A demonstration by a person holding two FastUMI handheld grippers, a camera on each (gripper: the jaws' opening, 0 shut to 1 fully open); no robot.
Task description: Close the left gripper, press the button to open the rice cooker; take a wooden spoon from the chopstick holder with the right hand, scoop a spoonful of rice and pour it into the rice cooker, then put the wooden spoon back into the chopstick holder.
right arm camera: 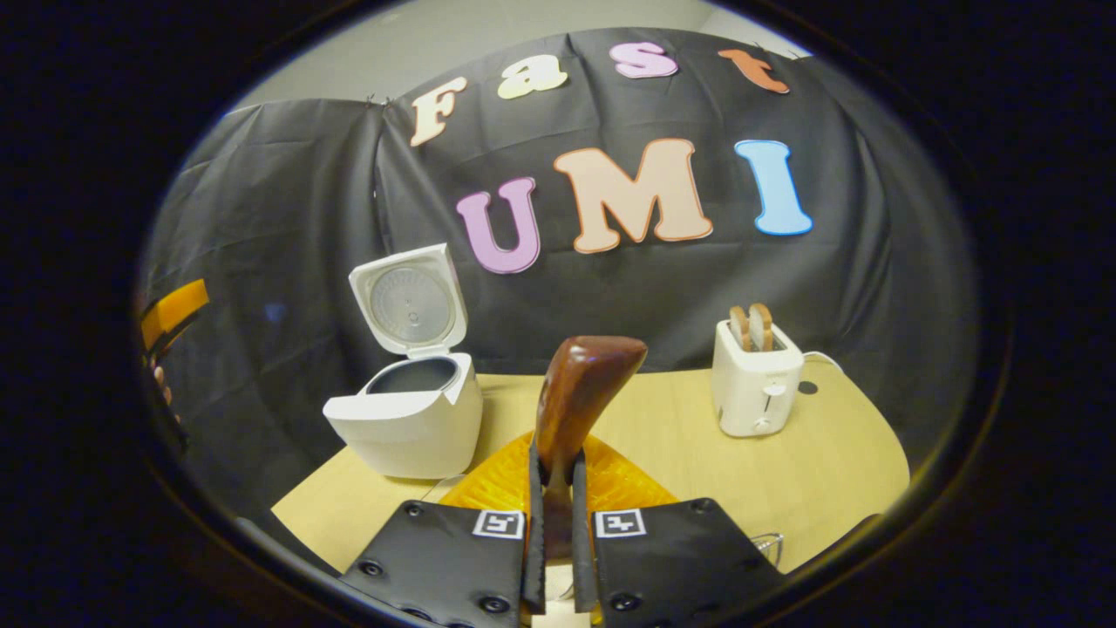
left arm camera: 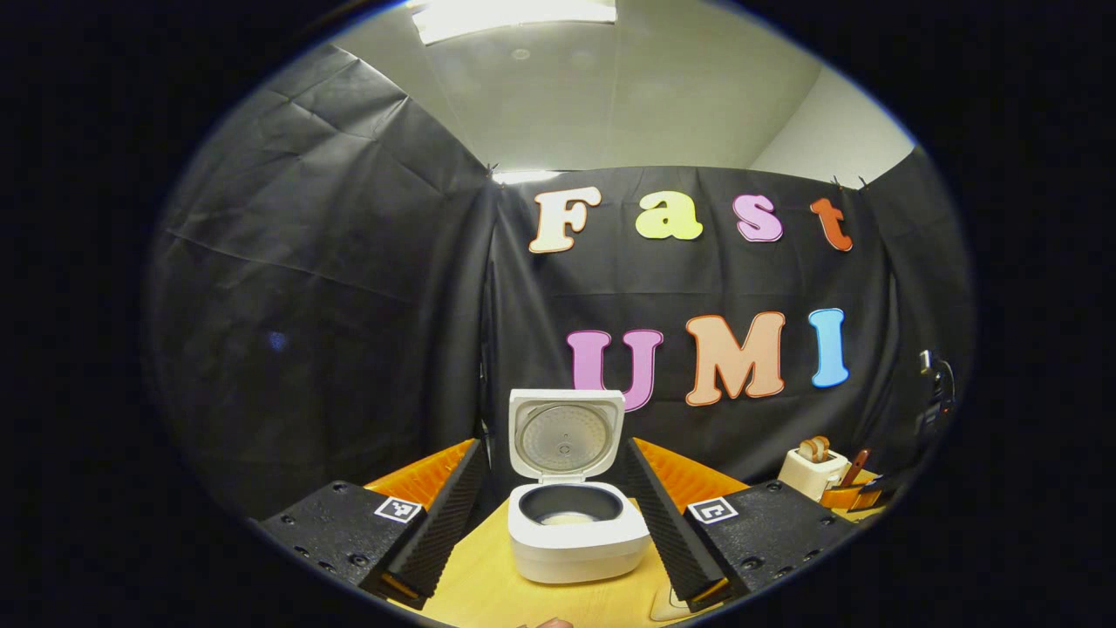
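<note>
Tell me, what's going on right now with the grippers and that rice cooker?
Left gripper open, facing rice cooker, lid up. Right gripper shut on wooden spoon, raised above the table. Nothing between spoon and cooker.

The rice cooker [left arm camera: 578, 532] is white with a dark grey inner pot; the wooden spoon [right arm camera: 578, 397] is glossy reddish-brown. The toaster [right arm camera: 754, 388] is cream-white, holding tan bread slices [right arm camera: 751, 326]. The worktop [right arm camera: 785, 471] is pale yellow wood.

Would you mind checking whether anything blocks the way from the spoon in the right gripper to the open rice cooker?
Nothing visible does. The spoon stands upright, clamped in the right gripper. The cooker sits ahead to its left with the lid raised, over bare table. The toaster stands off to the right.
</note>
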